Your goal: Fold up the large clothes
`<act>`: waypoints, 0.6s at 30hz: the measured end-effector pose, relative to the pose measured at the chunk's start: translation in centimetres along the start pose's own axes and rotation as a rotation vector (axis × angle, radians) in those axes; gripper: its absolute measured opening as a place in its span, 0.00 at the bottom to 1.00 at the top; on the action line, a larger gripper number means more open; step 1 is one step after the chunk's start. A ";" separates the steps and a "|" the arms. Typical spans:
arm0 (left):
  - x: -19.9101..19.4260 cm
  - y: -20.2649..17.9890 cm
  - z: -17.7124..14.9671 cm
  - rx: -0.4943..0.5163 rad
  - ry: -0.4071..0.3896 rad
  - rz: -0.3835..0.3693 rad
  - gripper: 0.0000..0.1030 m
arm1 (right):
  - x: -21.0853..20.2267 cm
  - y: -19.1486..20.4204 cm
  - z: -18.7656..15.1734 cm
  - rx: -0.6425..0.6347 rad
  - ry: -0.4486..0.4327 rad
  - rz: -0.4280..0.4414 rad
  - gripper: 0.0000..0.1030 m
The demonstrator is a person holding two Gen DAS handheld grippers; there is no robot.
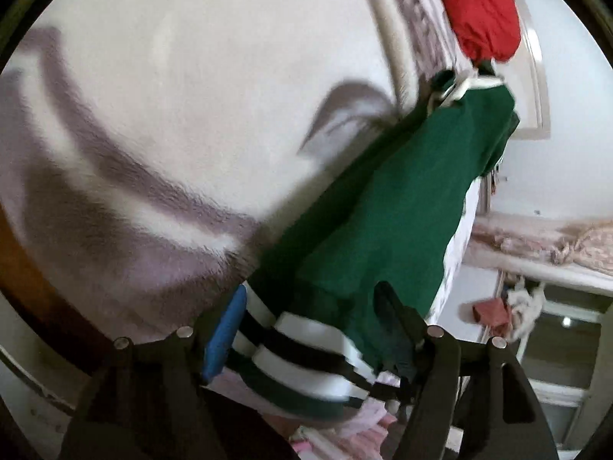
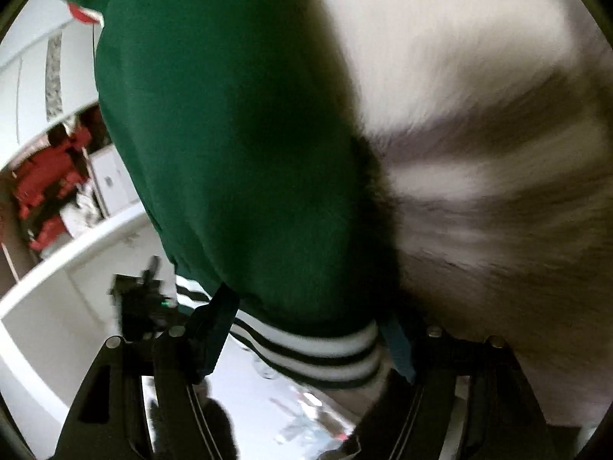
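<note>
We judge the lift-and-spread step: both grippers, left (image 1: 306, 329) and right (image 2: 306, 345), have fingers clamped on the green top's (image 1: 387, 207) striped hem (image 2: 306, 349). Next we would lay it flat on the blanket (image 1: 153, 115) at 10 o'clock.

The right gripper (image 2: 306, 337) grips the striped hem (image 2: 306, 349) of a green garment (image 2: 230, 134), its fingers closed on the white-and-black ribbing at both sides. The green cloth hangs down over a fluffy white and grey blanket (image 2: 479, 115), touching it along its right edge. Behind, at left, white shelving (image 2: 76, 245) holds red items (image 2: 49, 180), all motion-blurred.
</note>
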State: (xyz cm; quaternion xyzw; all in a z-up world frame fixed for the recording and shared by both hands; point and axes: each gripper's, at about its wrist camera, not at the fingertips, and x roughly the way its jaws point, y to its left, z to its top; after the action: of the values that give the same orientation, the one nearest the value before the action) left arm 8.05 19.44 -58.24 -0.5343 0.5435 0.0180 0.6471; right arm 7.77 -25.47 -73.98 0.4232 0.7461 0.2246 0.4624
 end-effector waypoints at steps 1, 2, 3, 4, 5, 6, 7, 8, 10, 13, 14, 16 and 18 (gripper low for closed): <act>0.8 0.1 0.4 0.015 0.015 0.006 0.64 | 0.3 0.0 0.1 -0.001 -0.011 0.009 0.78; 1.7 0.2 0.8 0.034 0.031 0.007 0.65 | 1.3 0.1 0.2 -0.002 -0.018 0.007 0.78; 2.5 0.5 1.2 0.056 0.047 0.002 0.65 | 1.5 0.2 0.2 0.003 -0.029 0.004 0.79; 3.1 0.7 1.5 0.068 0.058 -0.018 0.65 | 1.6 0.5 0.1 0.008 -0.041 -0.001 0.79; 3.3 0.8 1.7 0.074 0.060 -0.033 0.65 | 1.4 0.7 0.1 0.007 -0.051 -0.003 0.79; 3.3 0.7 1.7 0.094 0.051 -0.043 0.65 | 1.5 1.0 -0.1 0.005 -0.063 -0.007 0.79; 3.2 0.2 1.6 0.132 0.040 -0.045 0.63 | 1.4 1.5 -0.4 0.008 -0.091 -0.029 0.78; 2.8 -0.3 1.3 0.175 0.024 -0.036 0.55 | 2.0 1.7 -0.6 0.010 -0.109 -0.043 0.77; 2.3 -1.9 0.7 0.271 0.000 -0.019 0.34 | 2.1 2.4 -1.5 0.011 -0.166 -0.079 0.50; 0.9 -2.8 -0.1 0.319 -0.002 -0.044 0.27 | 1.6 3.3 -3.1 0.055 -0.228 -0.096 0.27; 0.4 -3.1 -0.5 0.326 -0.004 -0.050 0.26 | 0.9 3.7 -3.7 0.054 -0.239 -0.109 0.25; -0.8 -3.8 -1.3 0.338 -0.010 -0.069 0.25 | 0.0 4.9 -5.6 0.027 -0.245 -0.142 0.22; -2.0 -4.6 -2.5 0.351 -0.011 -0.070 0.25 | -0.9 5.6 -7.7 0.016 -0.229 -0.146 0.21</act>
State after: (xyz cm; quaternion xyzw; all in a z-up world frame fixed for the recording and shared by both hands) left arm 8.33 16.84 -53.25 -0.4317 0.5160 -0.0966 0.7335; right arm 3.53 -22.71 -65.81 0.3942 0.7190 0.1347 0.5563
